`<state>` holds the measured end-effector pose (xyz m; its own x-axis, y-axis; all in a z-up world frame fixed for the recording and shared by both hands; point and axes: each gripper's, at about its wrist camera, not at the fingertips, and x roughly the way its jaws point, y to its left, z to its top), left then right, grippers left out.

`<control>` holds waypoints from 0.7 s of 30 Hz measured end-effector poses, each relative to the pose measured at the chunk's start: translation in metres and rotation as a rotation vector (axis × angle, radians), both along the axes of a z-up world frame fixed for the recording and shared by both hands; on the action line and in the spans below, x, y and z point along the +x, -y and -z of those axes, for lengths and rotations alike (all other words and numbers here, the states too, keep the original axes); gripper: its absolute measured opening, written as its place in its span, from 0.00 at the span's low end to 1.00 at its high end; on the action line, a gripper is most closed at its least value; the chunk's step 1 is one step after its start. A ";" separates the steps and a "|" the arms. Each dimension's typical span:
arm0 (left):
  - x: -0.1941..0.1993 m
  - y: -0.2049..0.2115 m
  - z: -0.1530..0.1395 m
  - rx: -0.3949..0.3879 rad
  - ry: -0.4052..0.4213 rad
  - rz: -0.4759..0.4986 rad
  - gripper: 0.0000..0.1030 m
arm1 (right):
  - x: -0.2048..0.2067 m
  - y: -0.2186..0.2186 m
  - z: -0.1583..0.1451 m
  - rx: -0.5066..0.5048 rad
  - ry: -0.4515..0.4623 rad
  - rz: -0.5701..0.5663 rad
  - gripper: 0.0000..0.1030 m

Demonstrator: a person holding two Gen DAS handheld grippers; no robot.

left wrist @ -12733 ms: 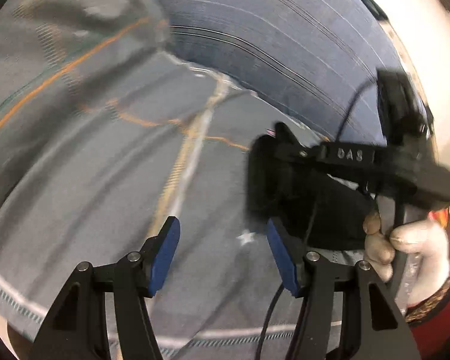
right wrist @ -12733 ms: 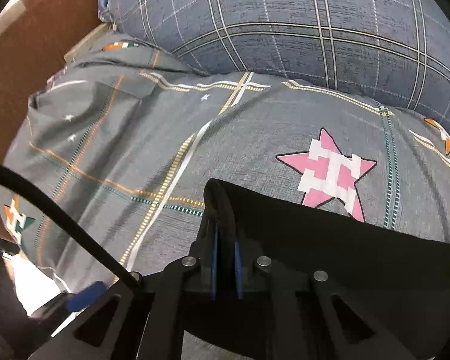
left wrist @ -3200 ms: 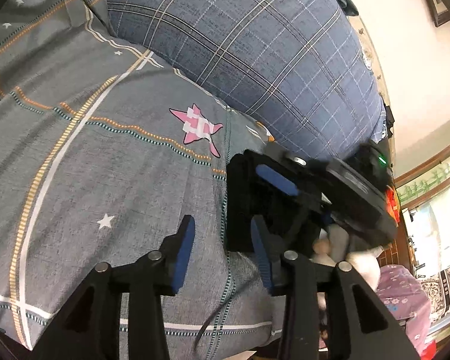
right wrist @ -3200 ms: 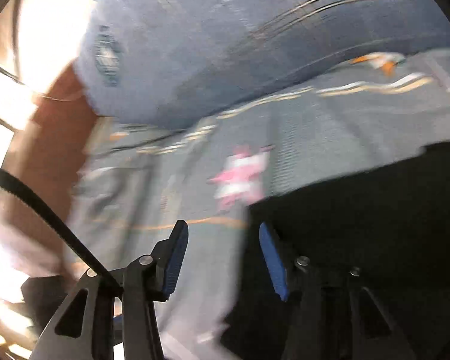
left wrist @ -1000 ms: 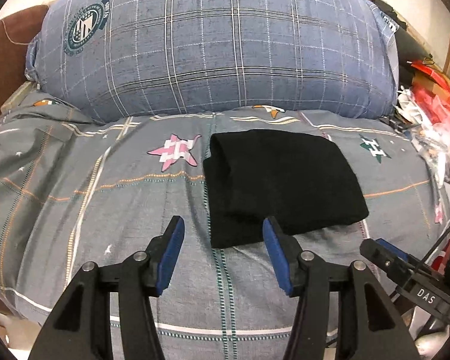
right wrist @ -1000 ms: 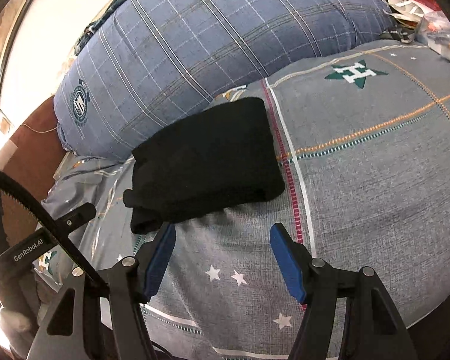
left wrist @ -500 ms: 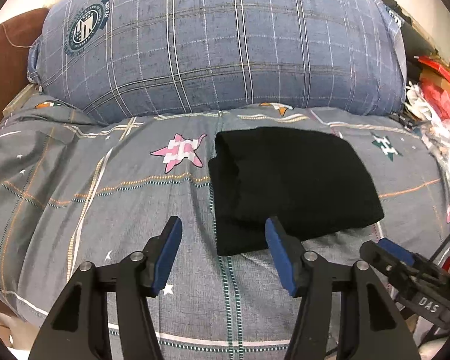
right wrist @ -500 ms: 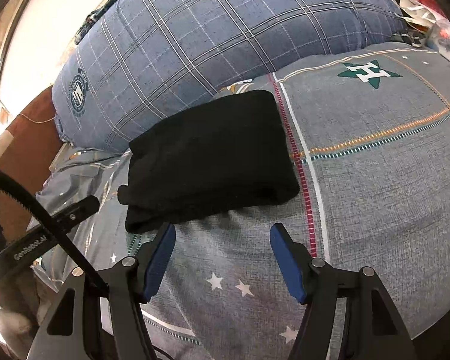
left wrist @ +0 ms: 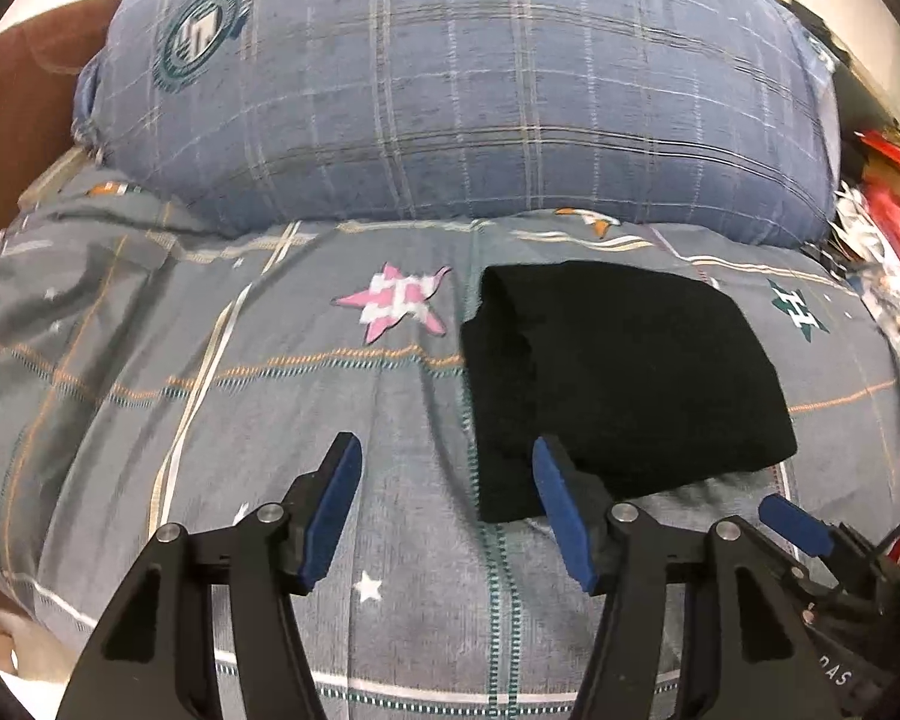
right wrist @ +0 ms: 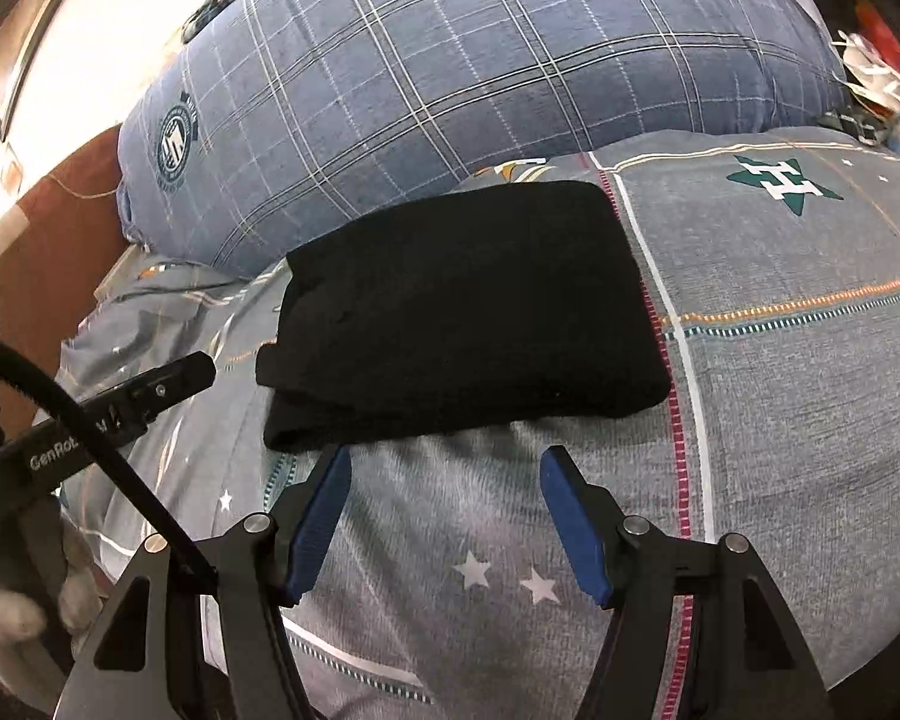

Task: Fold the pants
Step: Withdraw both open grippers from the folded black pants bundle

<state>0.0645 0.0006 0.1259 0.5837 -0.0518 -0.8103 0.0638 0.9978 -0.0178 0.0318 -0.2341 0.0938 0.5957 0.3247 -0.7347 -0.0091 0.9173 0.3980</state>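
The black pants [left wrist: 624, 372] lie folded into a thick rectangle on the grey patterned bedspread [left wrist: 240, 396]; they also show in the right wrist view [right wrist: 468, 306]. My left gripper [left wrist: 447, 504] is open and empty, just short of the bundle's near left corner. My right gripper [right wrist: 444, 516] is open and empty, just short of the bundle's near edge. Neither touches the pants. The left gripper's tip [right wrist: 168, 384] shows at the left of the right wrist view, and the right gripper's blue tip [left wrist: 792, 525] at the lower right of the left wrist view.
A large blue plaid pillow [left wrist: 450, 90] lies across the bed behind the pants, also in the right wrist view [right wrist: 480, 60]. A brown headboard [left wrist: 12, 120] stands at the left. Red and white clutter [left wrist: 888, 210] sits off the bed's right side.
Both grippers have stayed open and empty and moved slightly nearer to the folded pants. The pants have not moved.
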 end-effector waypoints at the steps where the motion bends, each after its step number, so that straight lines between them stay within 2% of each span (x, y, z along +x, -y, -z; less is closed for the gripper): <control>1: -0.001 -0.001 0.000 -0.014 -0.006 -0.004 0.57 | -0.001 -0.001 0.000 -0.002 0.003 0.002 0.68; 5: -0.004 0.002 -0.005 0.022 0.024 -0.007 0.57 | -0.002 -0.002 -0.001 0.035 0.005 0.010 0.68; 9: 0.000 -0.001 -0.011 -0.008 0.020 0.006 0.57 | 0.002 -0.007 -0.003 0.002 0.004 -0.010 0.68; 14: 0.001 -0.009 -0.013 0.004 0.032 -0.024 0.57 | 0.008 -0.011 -0.011 0.009 0.032 -0.013 0.68; 18: -0.004 -0.007 -0.011 0.020 0.030 -0.013 0.57 | 0.000 -0.019 -0.006 0.011 0.013 -0.027 0.68; 21: -0.008 -0.005 -0.010 0.002 0.017 -0.008 0.57 | -0.004 -0.025 -0.004 -0.017 0.012 -0.041 0.68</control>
